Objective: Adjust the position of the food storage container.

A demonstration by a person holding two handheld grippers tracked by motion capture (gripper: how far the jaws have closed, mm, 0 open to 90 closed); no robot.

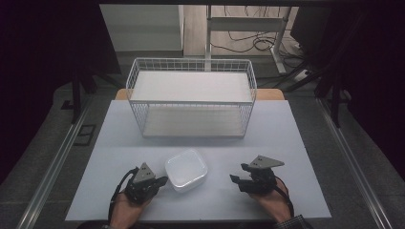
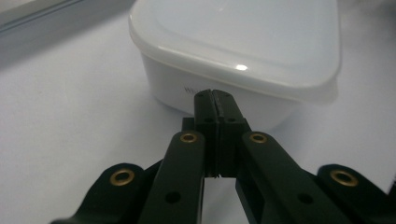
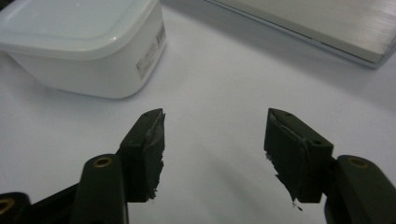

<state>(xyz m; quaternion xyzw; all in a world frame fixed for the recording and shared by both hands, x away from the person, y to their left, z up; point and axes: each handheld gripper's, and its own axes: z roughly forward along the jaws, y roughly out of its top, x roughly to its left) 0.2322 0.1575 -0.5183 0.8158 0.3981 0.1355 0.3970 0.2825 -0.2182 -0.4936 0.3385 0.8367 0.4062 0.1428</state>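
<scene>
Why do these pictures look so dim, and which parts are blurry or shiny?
High view: dark surroundings, only the table lit, basket soft. Left gripper view: a glare spot on the box, far background blurred. Right gripper view: the claw near the lens is slightly soft, the box label unreadable.

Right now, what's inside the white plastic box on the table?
Can't tell: its lid is on, and the box is cloudy white, so any contents stay hidden.
</scene>
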